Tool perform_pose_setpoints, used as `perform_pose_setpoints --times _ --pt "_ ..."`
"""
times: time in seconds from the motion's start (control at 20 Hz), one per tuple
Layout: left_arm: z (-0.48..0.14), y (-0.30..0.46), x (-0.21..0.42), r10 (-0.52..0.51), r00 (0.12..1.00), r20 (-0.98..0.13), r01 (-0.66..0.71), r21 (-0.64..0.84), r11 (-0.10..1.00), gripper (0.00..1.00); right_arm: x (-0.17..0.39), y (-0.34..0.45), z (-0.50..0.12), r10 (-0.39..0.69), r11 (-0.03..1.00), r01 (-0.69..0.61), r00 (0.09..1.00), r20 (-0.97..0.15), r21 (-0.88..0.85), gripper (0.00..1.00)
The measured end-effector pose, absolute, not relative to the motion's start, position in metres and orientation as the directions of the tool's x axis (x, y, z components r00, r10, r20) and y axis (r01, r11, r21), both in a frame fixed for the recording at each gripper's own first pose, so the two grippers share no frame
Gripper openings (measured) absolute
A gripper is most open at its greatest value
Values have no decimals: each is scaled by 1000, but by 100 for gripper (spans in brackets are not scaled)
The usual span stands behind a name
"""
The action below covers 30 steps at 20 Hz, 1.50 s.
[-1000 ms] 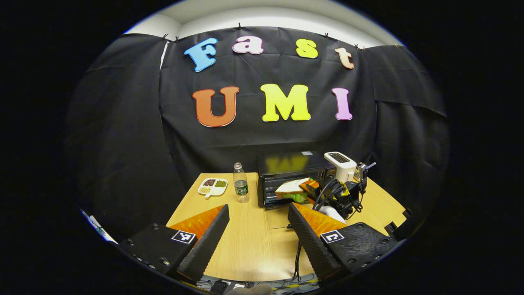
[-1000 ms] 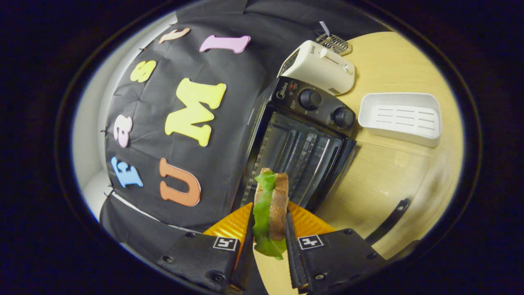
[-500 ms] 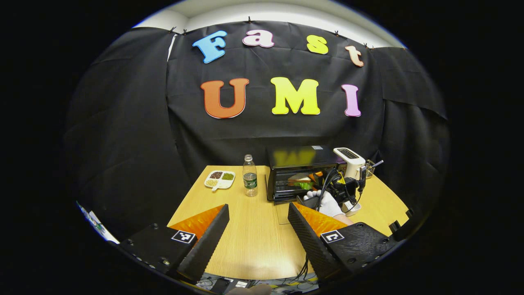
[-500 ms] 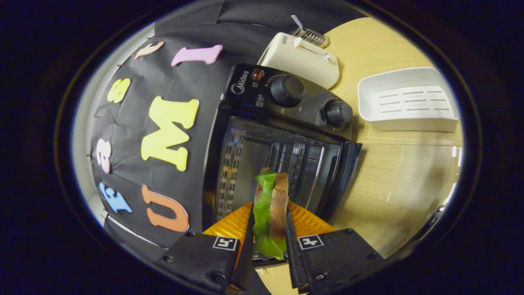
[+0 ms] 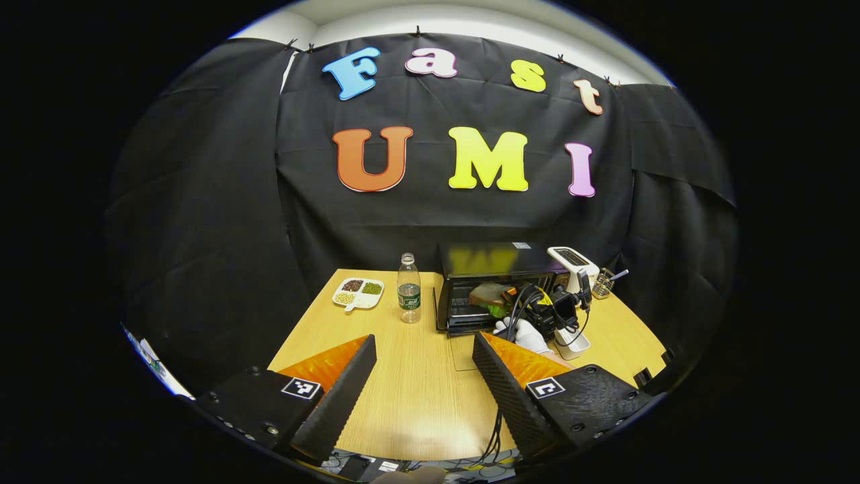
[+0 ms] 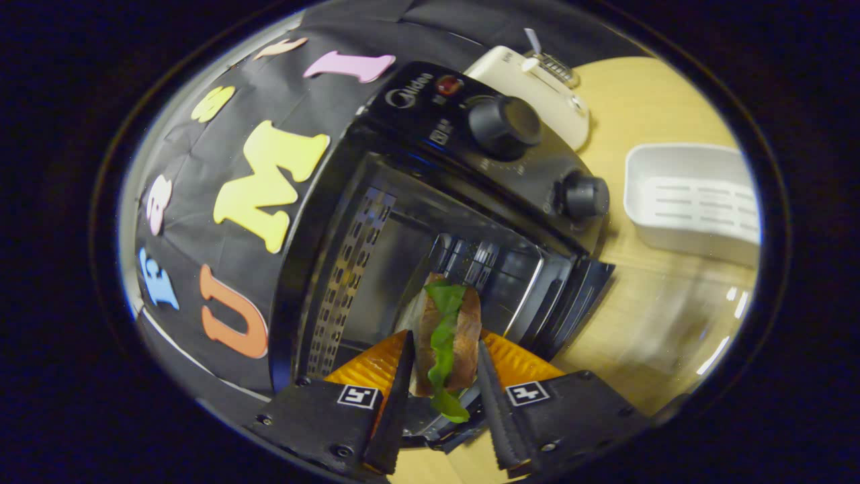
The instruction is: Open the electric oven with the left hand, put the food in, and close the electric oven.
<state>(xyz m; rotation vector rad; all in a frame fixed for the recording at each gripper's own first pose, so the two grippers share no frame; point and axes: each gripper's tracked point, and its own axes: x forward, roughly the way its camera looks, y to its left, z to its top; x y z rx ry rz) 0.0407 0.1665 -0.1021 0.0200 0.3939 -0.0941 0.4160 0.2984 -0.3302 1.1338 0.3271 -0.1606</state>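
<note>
Evidently the sandwich (image 6: 445, 336) is clamped edgewise between the right gripper (image 6: 440, 376) jaws, at the oven (image 6: 430, 222) mouth; being soft, it should be pressed lightly. The left gripper (image 5: 423, 376) is held open, empty.

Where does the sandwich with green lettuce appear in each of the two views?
Left gripper view: the brown-bread sandwich with green lettuce is small, right of centre, at the mouth of the black electric oven.
Right gripper view: it is large, bottom centre, between the right gripper fingers.
Shared landmark: the cream plastic toaster beside the oven.
</note>
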Motion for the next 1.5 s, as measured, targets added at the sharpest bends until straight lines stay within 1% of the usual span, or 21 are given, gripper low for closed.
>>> perform_pose_setpoints --times 0.05,0.15,0.25,0.3,0.35,0.45,0.5,0.55,0.7,0.75,0.8,0.85,0.95,1.0,1.05,1.2,1.25,1.3,1.4,1.45,1.5 --pt "-101 165 42 -91 921 -379 96 -6 995 96 412 293 -329 34 473 288 938 -344 833 46" --pt "-99 160 44 -99 923 -372 97 -24 995 95 402 281 -326 12 616 278 932 -362 737 58" --pt "-95 160 46 -98 928 -358 92 -34 995 95 387 275 -322 29 724 246 923 -385 644 80" --pt "-93 157 48 -100 932 -349 92 -40 995 95 379 271 -324 30 759 234 920 -392 607 100" --pt "-90 156 49 -97 937 -336 90 -37 995 95 367 267 -320 35 781 218 921 -389 586 89" --pt "-88 156 51 -86 947 -309 86 -15 996 95 348 259 -303 49 812 180 927 -372 556 89" --pt "-87 156 50 -82 950 -300 84 -6 996 95 334 256 -289 66 823 153 931 -359 548 100" --pt "-87 155 49 -75 953 -294 81 7 997 95 324 254 -276 88 837 119 934 -347 535 89" --pt "-83 150 45 -58 964 -258 73 51 996 95 285 237 -235 123 900 28 941 -316 435 89" --pt "-82 146 42 -57 968 -246 74 61 995 95 272 229 -220 128 919 3 944 -304 395 100" --pt "-83 142 40 -55 970 -236 72 62 995 95 258 222 -207 134 935 -24 948 -288 355 89" --pt "-85 137 39 -62 971 -232 77 55 996 95 244 213 -195 134 950 -46 953 -272 308 100" --pt "-88 124 36 -71 973 -221 82 39 996 95 216 199 -176 160 963 -92 953 -258 255 100" --pt "-89 117 36 -79 974 -213 88 32 996 95 200 195 -172 173 965 -111 950 -261 237 89" --pt "-89 111 37 -78 975 -207 86 32 996 95 186 183 -168 170 970 -114 949 -266 215 100" --pt "-100 93 40 -84 973 -215 87 3 996 95 147 150 -154 151 979 -108 953 -262 171 100" --pt "-104 88 42 -79 973 -216 81 0 997 95 137 139 -146 146 981 -108 958 -248 161 89" --pt "-107 83 46 -78 973 -216 80 1 997 95 131 128 -140 137 984 -105 962 -237 145 100" --pt "-124 72 52 -73 967 -245 76 0 997 95 120 111 -133 132 989 -111 964 -232 103 100" --pt "-131 66 56 -70 963 -262 71 -6 997 95 118 105 -131 135 989 -119 963 -234 84 90" --pt "-140 60 59 -70 958 -278 69 -12 998 95 118 98 -131 134 990 -121 963 -234 70 90"
